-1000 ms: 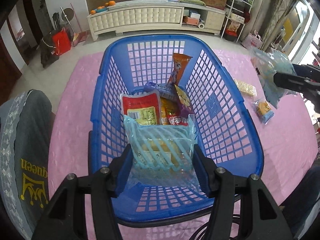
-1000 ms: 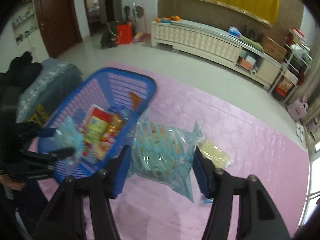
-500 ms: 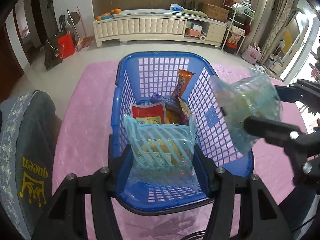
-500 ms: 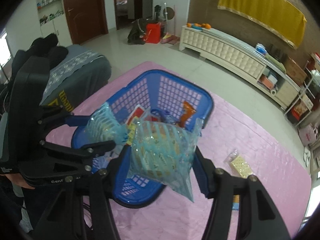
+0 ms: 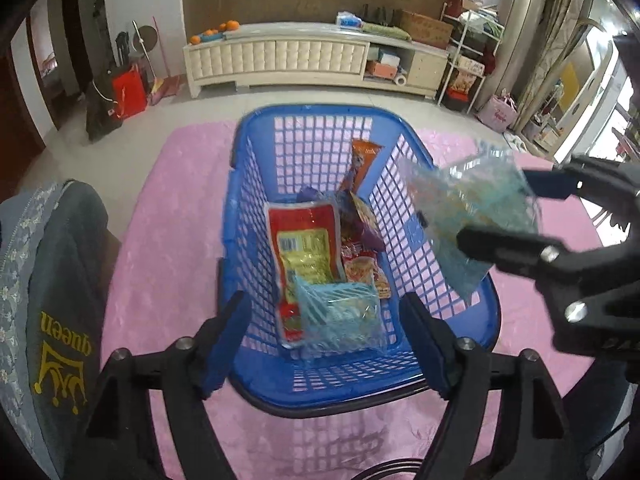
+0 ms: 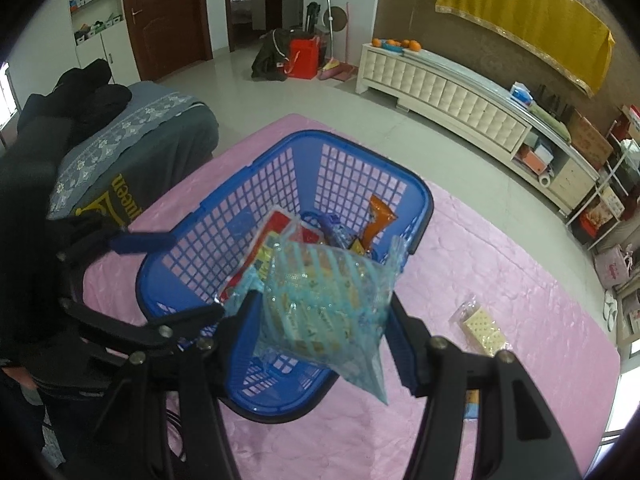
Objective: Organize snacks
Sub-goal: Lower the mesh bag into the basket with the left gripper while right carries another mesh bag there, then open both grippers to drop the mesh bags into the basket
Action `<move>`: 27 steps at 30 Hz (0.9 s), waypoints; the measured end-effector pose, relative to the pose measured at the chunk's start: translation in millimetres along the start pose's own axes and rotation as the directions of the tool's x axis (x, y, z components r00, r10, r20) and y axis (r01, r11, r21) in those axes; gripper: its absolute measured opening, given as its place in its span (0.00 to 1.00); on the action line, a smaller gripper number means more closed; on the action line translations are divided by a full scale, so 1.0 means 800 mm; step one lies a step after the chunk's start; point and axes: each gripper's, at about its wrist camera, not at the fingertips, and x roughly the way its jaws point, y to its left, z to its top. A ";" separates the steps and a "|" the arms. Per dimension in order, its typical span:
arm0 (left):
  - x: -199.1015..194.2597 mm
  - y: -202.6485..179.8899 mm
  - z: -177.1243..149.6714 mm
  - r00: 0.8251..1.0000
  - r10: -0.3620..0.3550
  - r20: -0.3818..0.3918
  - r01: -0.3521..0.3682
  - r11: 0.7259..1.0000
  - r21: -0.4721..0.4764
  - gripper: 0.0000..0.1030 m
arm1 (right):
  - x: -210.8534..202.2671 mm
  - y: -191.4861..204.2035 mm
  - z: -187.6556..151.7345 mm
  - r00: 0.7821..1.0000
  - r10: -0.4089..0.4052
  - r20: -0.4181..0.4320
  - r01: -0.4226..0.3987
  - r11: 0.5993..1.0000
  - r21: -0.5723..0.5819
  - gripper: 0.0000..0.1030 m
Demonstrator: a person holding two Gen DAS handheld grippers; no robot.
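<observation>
your right gripper (image 6: 324, 320) pinches a clear blue-striped bag (image 6: 320, 304) over the near corner of the blue basket (image 6: 224, 240). your left gripper (image 5: 324, 320) stands wide apart, empty; a matching bag (image 5: 340, 316) lies in the basket below it. judged light, soft and crinkly, likely slippery; hold it across the filled middle, not the loose edge.

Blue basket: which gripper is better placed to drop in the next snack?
Right. The right gripper holds a blue-striped snack bag over the blue basket, while the left gripper is open and empty.
</observation>
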 end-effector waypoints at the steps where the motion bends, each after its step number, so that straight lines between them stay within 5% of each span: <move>1: -0.006 0.003 0.002 1.000 0.006 0.015 -0.006 1.000 -0.003 0.74 | 0.000 0.002 0.000 1.000 0.002 -0.002 -0.002 1.000 -0.003 0.62; 27: -0.027 0.059 -0.021 0.997 0.025 0.078 -0.019 0.997 -0.078 0.75 | 0.034 0.046 -0.012 0.994 -0.056 -0.099 0.048 0.996 -0.074 0.63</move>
